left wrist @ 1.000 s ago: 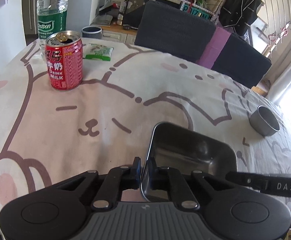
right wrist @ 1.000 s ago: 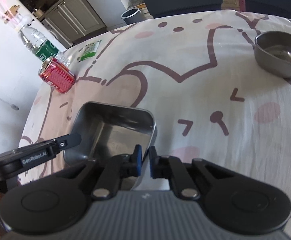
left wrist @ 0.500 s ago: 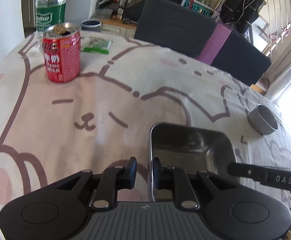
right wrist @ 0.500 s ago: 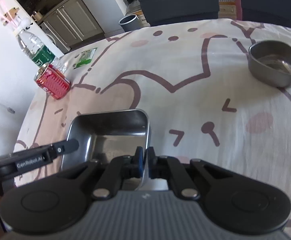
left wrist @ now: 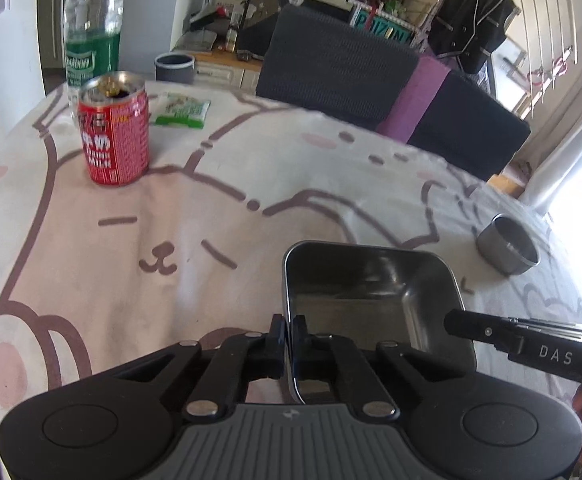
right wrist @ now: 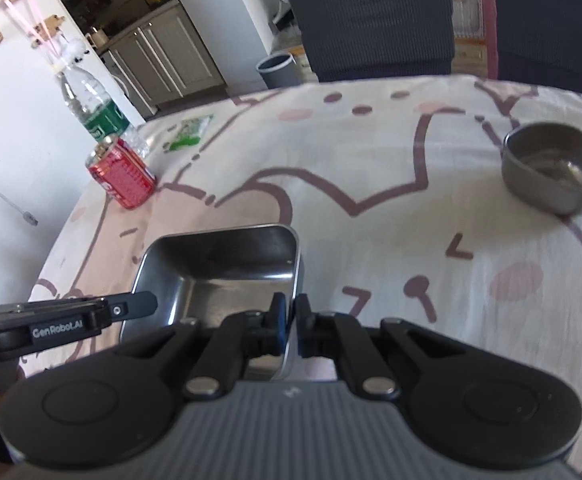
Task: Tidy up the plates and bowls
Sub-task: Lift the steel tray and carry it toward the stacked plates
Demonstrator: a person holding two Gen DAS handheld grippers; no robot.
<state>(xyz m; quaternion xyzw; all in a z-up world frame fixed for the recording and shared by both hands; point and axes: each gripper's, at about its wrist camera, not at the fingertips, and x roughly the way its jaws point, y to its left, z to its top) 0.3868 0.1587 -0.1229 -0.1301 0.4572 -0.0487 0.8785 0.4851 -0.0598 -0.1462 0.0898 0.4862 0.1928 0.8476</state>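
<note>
Left gripper (left wrist: 289, 330): just closed, pinching the tray (left wrist: 371, 292) by its left rim.
Right gripper (right wrist: 289, 322): clamped on the tray's right rim.
Bowl (right wrist: 557, 168): seemingly near the table's right edge.

Each tool body hides the square tray's (left wrist: 371, 292) near edge; the bottle's (left wrist: 91, 32) top is cropped.

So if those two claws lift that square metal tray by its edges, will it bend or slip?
The square metal tray looks rigid, so it probably won't bend. Its shiny thin rim could slip, though the left claw and right claw pinch opposite sides. It appears empty, so likely light.
</note>
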